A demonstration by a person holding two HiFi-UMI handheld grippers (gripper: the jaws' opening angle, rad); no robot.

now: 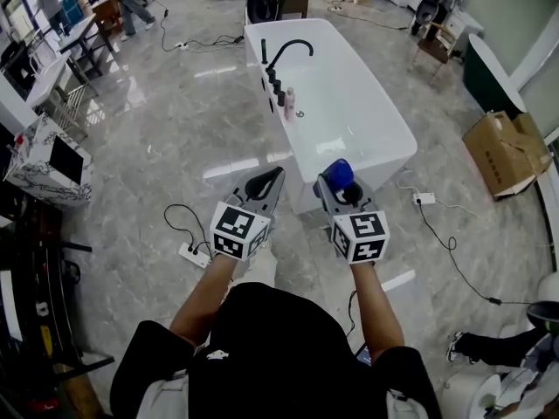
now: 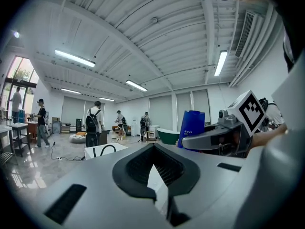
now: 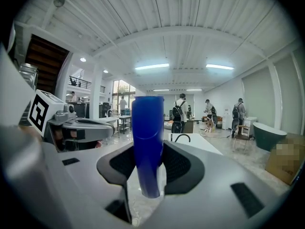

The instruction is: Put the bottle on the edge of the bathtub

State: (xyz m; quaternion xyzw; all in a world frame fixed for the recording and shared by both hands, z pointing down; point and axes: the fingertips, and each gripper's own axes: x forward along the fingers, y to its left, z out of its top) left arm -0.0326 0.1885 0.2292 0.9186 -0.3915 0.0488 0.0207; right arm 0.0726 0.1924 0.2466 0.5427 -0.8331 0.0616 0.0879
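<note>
A white bathtub [image 1: 349, 112] with a black faucet [image 1: 288, 51] stands on the grey floor just ahead of me. Small dark bottles and a pink one [image 1: 289, 103] line its left rim. My right gripper [image 1: 341, 190] is shut on a blue bottle [image 1: 339, 175], held upright in the air before the tub's near end. In the right gripper view the blue bottle [image 3: 147, 137] stands between the jaws of the right gripper [image 3: 147, 149]. My left gripper [image 1: 266, 186] hovers beside it, shut and empty. In its own view, the left gripper [image 2: 154, 147] has the blue bottle [image 2: 190, 125] to its right.
A power strip [image 1: 194, 253] and black cables lie on the floor at my left. A white adapter [image 1: 424, 198] with a cable lies at the right, and a cardboard box [image 1: 507, 151] beyond it. A marbled white box [image 1: 48, 160] sits at far left. People stand at the back.
</note>
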